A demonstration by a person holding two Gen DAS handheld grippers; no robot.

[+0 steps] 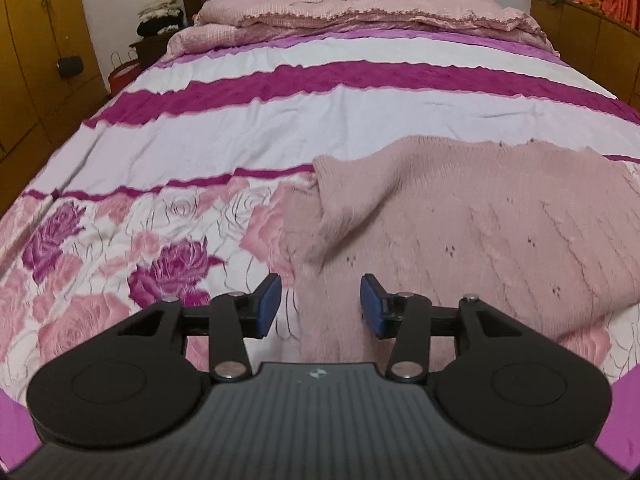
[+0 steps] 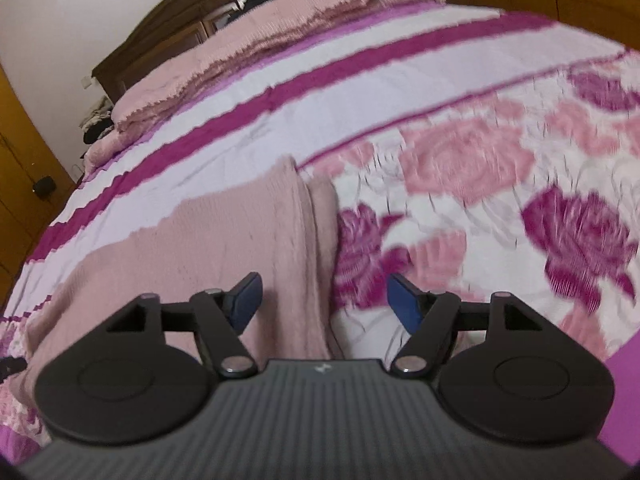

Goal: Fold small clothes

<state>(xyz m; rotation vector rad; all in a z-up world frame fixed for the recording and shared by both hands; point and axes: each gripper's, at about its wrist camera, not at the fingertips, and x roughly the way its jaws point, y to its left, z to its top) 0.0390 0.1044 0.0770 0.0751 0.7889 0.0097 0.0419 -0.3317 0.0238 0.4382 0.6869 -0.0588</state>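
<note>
**A:** Looking down, I see the big bed (image 1: 280,128) first. It has a flowery cover with purple stripes. A pink quilt (image 1: 360,4) is bunched up at the head end.

**B:** Where is the thing we fold?

**A:** The pink knitted sweater (image 1: 480,220) lies flat on the bed, near the foot edge. One side of it looks folded over already, and a floppy part, maybe a sleeve, sticks out at the side.

**B:** How will it feel?

**A:** Soft and light, I think. It will bend and sag, not stay stiff. It has little holes in the knit, so a finger could snag. I would pinch it at a corner or along the hem, both layers at once.

**B:** And my grippers?

**A:** My left gripper (image 1: 320,304) has its blue pads apart, over the sweater, holding nothing. My right gripper (image 2: 325,300) is spread wider, over the sweater's side edge, holding nothing too.

**B:** Any boxes or baskets?

**A:** None on the bed that I can see.
</note>
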